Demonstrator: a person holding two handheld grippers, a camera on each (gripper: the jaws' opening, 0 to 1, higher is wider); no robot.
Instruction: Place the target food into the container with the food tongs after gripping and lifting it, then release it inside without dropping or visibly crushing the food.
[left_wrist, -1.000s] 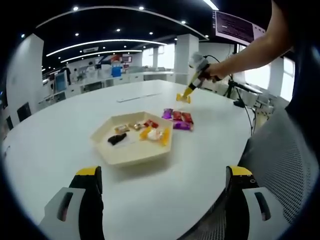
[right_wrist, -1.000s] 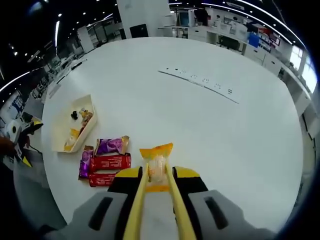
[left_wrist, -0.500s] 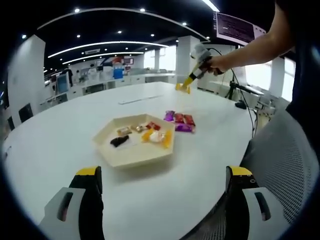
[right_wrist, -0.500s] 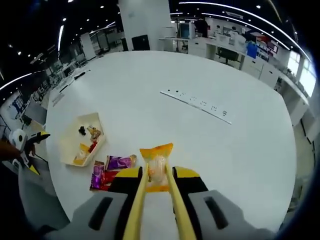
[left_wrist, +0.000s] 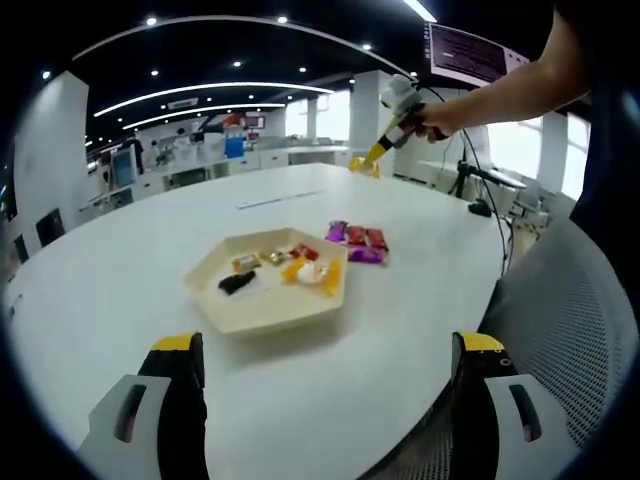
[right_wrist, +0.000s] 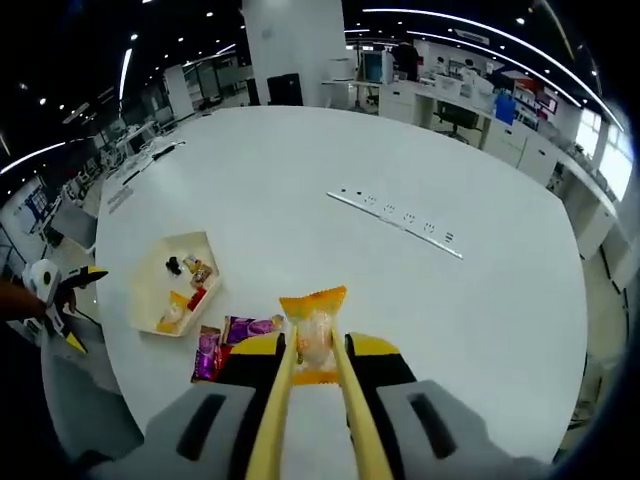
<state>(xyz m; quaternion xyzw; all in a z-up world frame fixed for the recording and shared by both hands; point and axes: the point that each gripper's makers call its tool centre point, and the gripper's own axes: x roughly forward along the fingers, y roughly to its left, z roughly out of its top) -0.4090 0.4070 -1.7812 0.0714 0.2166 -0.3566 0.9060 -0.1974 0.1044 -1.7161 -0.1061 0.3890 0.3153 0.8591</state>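
Right tool (right_wrist: 312, 352) grips the tongs (right_wrist: 305, 420), which pinch an orange snack packet (right_wrist: 313, 330). Packet now higher above the tabletop (right_wrist: 300, 180) than a second ago; lift done, carry to the tray (right_wrist: 150, 290) remains. Left tool (left_wrist: 325, 400) open, idle.

In our left gripper view we sit low at the near edge of the white table (left_wrist: 120, 290), looking level across it, with the hexagonal tray (left_wrist: 268, 285) close ahead and the red and purple snack packets (left_wrist: 357, 242) just beyond it. In our right gripper view we look steeply down from high above the same table (right_wrist: 330, 150), well away from it. We share the tray (right_wrist: 150, 300), the packets (right_wrist: 235, 335) and the tabletop's power strip (right_wrist: 395, 220) between both views.
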